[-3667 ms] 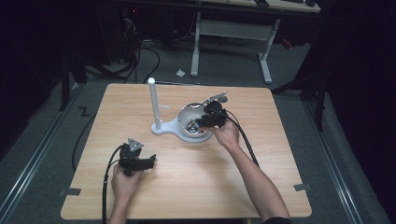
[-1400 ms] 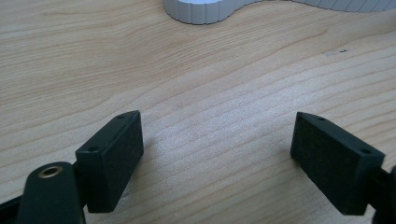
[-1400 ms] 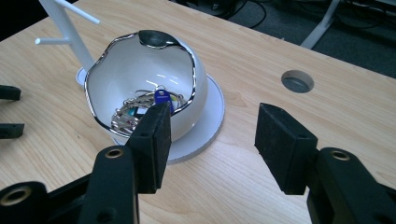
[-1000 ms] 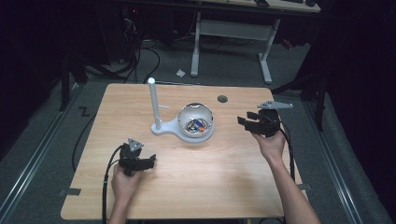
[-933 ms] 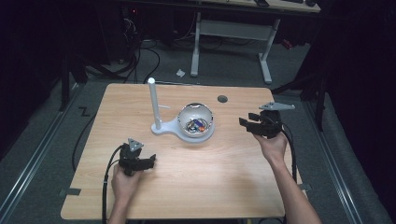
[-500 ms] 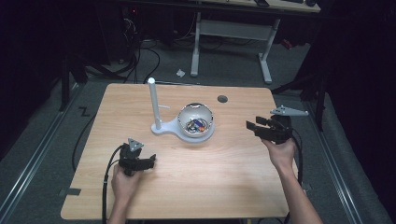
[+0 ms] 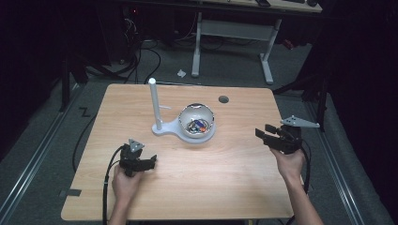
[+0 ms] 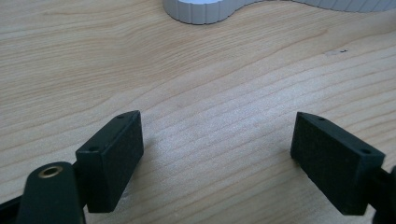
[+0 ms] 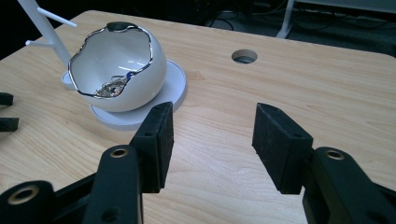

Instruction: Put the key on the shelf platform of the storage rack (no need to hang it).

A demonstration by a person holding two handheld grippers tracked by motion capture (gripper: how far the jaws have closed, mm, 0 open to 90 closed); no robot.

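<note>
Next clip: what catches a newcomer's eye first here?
A white bowl with a wavy silver rim, small trinkets inside, sits mid-table on a white stand with a tall post. Open tongs flank it: the left tongs near the front, the right tongs by the right edge.

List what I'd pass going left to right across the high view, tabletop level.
Left gripper → white post → white bowl on its stand → round table hole → right gripper.
</note>
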